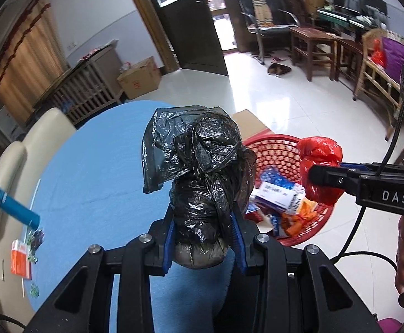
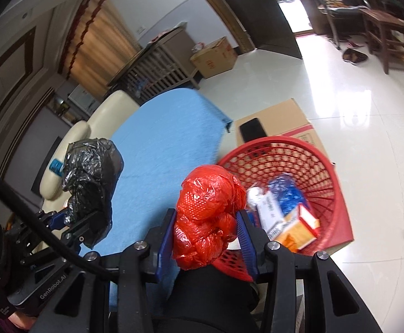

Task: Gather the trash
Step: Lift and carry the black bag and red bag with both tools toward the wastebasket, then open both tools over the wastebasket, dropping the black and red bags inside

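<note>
My left gripper (image 1: 203, 222) is shut on a crumpled black plastic bag (image 1: 199, 161) and holds it above the blue table (image 1: 90, 166), near its right edge. My right gripper (image 2: 207, 222) is shut on a knotted red plastic bag (image 2: 210, 202) and holds it over the near rim of the red basket (image 2: 326, 166). The basket stands on the floor right of the table and holds boxes and wrappers (image 2: 279, 213). In the left wrist view the red bag (image 1: 320, 166) and the right gripper (image 1: 317, 176) hang over the basket (image 1: 274, 149). The black bag also shows in the right wrist view (image 2: 90, 172).
A blue tube (image 1: 14, 206), an orange packet (image 1: 21, 259) and small scraps (image 1: 35, 240) lie at the table's left edge. A cream chair (image 1: 4, 183) stands beyond it. A flat cardboard box (image 2: 279, 119) with a black phone (image 2: 253, 130) lies behind the basket.
</note>
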The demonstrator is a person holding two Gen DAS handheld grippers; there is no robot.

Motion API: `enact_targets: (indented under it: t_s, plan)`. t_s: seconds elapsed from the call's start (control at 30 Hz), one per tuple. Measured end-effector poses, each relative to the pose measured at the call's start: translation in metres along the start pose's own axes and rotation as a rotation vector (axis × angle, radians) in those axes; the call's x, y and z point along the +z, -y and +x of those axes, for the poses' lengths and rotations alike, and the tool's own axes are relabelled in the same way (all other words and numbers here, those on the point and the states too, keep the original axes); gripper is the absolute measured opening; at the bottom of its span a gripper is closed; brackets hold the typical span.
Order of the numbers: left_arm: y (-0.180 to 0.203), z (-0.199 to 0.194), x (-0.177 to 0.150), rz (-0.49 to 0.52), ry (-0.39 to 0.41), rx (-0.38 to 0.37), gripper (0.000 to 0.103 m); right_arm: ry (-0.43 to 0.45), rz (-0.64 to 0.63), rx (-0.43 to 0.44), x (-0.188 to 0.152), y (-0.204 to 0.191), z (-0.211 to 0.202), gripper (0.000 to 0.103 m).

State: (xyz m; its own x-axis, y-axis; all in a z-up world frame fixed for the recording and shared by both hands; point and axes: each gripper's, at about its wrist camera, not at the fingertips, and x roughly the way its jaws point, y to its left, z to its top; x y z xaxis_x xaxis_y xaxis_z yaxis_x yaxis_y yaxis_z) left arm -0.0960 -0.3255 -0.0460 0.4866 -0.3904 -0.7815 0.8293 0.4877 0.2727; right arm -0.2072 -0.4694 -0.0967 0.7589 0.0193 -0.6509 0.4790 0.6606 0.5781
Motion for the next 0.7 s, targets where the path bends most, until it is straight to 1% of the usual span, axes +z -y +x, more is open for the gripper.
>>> enact_targets:
  t_s: [0.1,0.17,0.2,0.37,0.47,0.57,0.63,0.67,0.7]
  plan:
    - [0.01,0.008,0.005,0.015,-0.018,-0.052,0.037,0.008,0.033,-0.017,0.0,0.017,-0.004,0.046]
    - [0.017,0.016,0.007,0.021,-0.041,-0.101,0.037,0.01,0.056,-0.028,-0.001,0.027,-0.006,0.047]
    - [0.02,0.021,0.009,0.019,-0.056,-0.139,0.037,0.011,0.071,-0.034,-0.001,0.033,-0.007,0.047]
    - [0.032,0.045,0.011,0.009,-0.124,-0.259,0.038,0.01,0.129,-0.065,-0.001,0.058,-0.006,0.048]
    - [0.04,0.06,0.009,0.001,-0.169,-0.31,0.04,0.002,0.166,-0.084,-0.003,0.072,-0.001,0.048]
    - [0.046,0.071,0.009,0.001,-0.191,-0.317,0.042,-0.014,0.206,-0.094,-0.004,0.083,0.006,0.051]
    - [0.047,0.073,0.006,0.001,-0.196,-0.31,0.048,-0.024,0.234,-0.09,-0.005,0.09,0.01,0.054]
    - [0.046,0.074,0.006,-0.002,-0.193,-0.304,0.051,-0.027,0.246,-0.081,-0.005,0.092,0.013,0.058]
    - [0.043,0.074,0.006,-0.002,-0.186,-0.294,0.052,-0.029,0.257,-0.077,-0.005,0.095,0.014,0.059]
